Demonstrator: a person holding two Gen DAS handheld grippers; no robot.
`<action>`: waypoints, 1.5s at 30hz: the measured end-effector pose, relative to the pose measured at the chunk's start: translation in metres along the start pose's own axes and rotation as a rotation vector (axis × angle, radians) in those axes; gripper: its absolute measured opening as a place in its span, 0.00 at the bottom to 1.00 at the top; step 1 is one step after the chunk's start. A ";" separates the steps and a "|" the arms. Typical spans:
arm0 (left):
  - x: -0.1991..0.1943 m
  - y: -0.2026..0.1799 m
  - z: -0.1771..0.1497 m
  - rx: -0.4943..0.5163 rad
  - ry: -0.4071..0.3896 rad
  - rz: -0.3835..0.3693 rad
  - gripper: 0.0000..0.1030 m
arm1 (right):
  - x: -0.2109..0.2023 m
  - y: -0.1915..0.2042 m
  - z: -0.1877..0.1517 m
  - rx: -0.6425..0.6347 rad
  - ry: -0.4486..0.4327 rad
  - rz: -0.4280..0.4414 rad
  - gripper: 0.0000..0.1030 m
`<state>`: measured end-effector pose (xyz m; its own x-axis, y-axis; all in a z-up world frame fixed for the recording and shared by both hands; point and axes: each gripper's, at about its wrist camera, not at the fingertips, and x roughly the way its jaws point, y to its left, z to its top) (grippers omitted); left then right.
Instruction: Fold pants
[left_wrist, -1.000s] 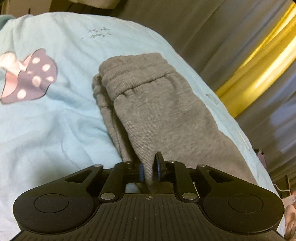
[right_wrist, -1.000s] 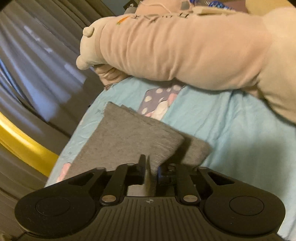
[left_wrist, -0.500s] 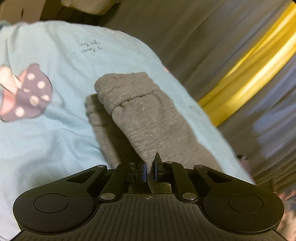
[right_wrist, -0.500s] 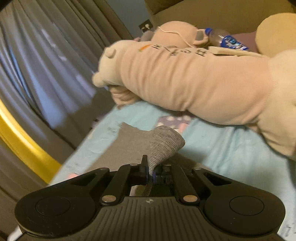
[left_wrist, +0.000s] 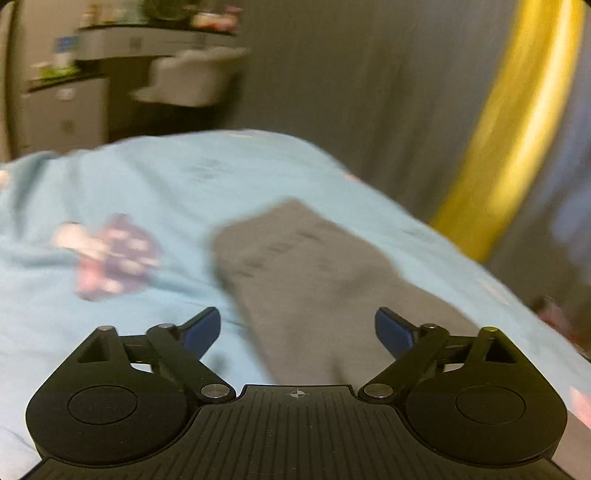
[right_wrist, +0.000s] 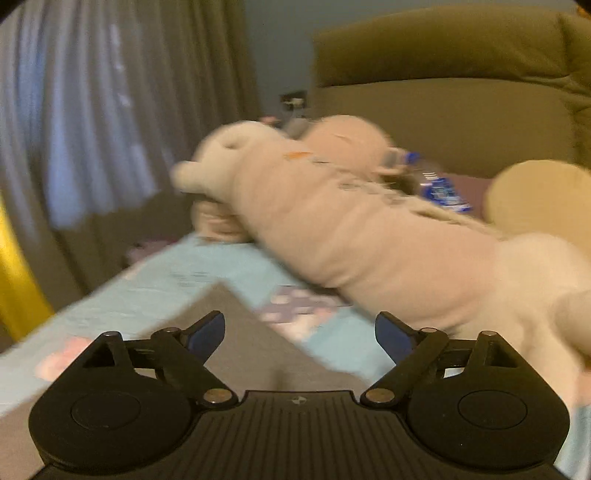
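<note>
The pants (left_wrist: 306, 280) lie folded on the sheet (left_wrist: 155, 184), apparently flat despite blur. Both the left gripper (left_wrist: 297, 326) and right gripper (right_wrist: 299, 328) are spread, empty. Soft, light knit; edges are best pinched.

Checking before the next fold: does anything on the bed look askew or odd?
Nothing stands out. The grey knit pants lie flat on the light blue bedsheet, and neither open gripper, left or right, holds any fabric.

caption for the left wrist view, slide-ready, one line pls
Open left gripper above the folded grey knit pants lying on the light blue printed bedsheet; frame motion-blurred.
</note>
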<state>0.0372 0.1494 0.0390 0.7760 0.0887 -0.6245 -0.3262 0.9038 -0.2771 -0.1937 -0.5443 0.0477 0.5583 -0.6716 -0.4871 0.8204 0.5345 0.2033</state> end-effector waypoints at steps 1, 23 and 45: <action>0.001 -0.014 -0.006 0.027 0.029 -0.046 0.93 | 0.000 0.007 -0.003 0.004 0.022 0.061 0.87; 0.087 -0.147 -0.090 0.481 0.145 0.009 0.99 | 0.091 0.095 -0.083 -0.427 0.309 0.145 0.97; 0.094 -0.142 -0.090 0.470 0.057 -0.023 1.00 | 0.107 0.098 -0.068 -0.436 0.349 0.138 0.97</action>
<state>0.1079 -0.0077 -0.0459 0.7452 0.0551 -0.6646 -0.0194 0.9980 0.0610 -0.0620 -0.5284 -0.0420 0.5222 -0.4109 -0.7473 0.5747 0.8170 -0.0476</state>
